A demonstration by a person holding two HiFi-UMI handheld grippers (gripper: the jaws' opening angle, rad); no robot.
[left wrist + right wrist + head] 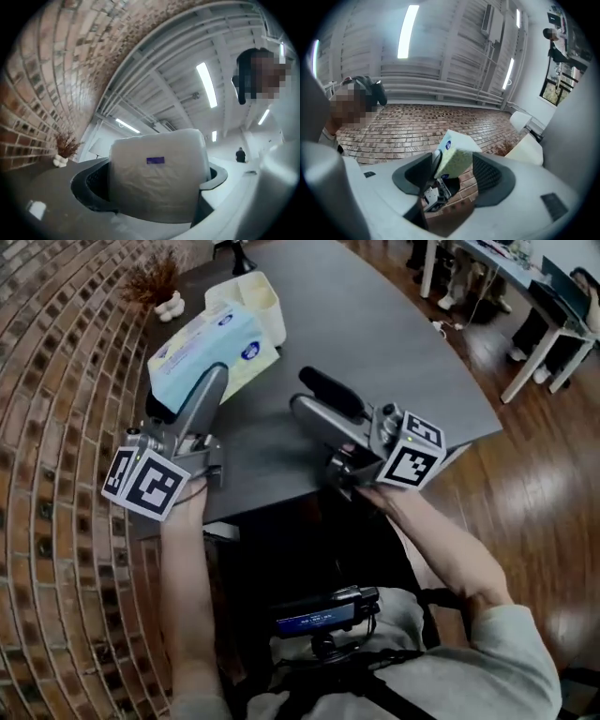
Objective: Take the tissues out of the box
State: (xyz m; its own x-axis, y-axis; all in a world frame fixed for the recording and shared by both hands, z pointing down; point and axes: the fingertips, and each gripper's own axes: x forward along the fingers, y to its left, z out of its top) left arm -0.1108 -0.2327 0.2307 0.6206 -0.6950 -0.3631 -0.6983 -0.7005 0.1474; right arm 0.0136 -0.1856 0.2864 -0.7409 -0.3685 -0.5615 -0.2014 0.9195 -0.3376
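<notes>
A light-blue plastic-wrapped tissue pack (202,351) is held tilted above the dark table (375,324), with my left gripper (192,381) shut on its near end. In the left gripper view the pack (159,187) fills the space between the jaws. Just behind it the pale yellow box (258,296) lies open on the table, and one flap (255,367) reaches under the pack. My right gripper (300,390) hovers over the table to the right of the pack, open and holding nothing. Its own view shows the pack (454,157) some way off, beyond its fingers.
A dried plant with a small white ornament (161,292) stands at the table's far left corner. Brick floor runs along the left, wooden floor on the right. White desks (534,306) stand at the far right. The table's near edge (281,502) is close to the person's body.
</notes>
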